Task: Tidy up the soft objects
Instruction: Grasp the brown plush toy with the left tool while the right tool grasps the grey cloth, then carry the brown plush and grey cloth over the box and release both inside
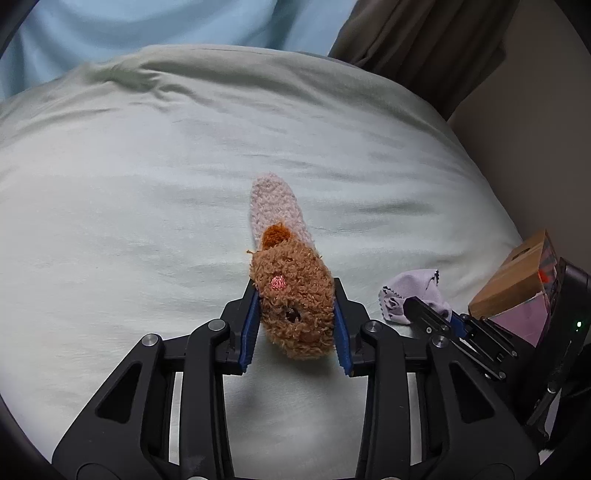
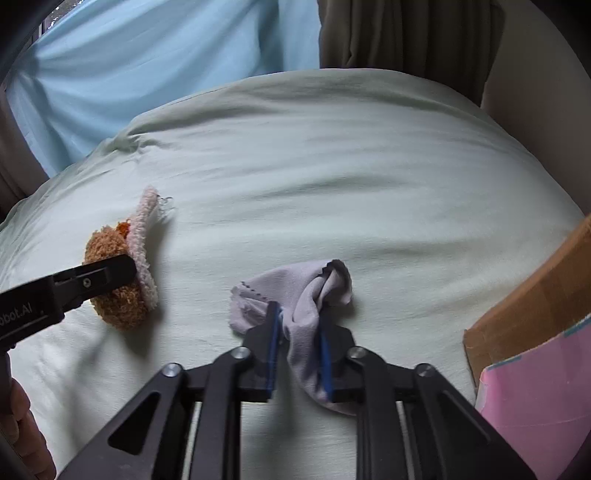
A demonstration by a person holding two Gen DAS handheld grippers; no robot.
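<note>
Grippers angled down, left gripper (image 1: 295, 325) clamping fuzzy sock (image 1: 291, 295)

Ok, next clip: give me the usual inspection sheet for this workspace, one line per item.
Surface: pale green bedsheet, lightly wrinkled.
Job's things: fuzzy brown and pink sock lying on the sheet; thin lilac cloth, crumpled, to its right.
Clutter: cardboard box with a pink panel at the right edge.
Grippers: left gripper shut on the sock's brown end; right gripper shut on the cloth.
Cables: nothing seen.
Surroundings: light blue curtain and a brown curtain behind the bed; a hand at the lower left of the right wrist view.
</note>
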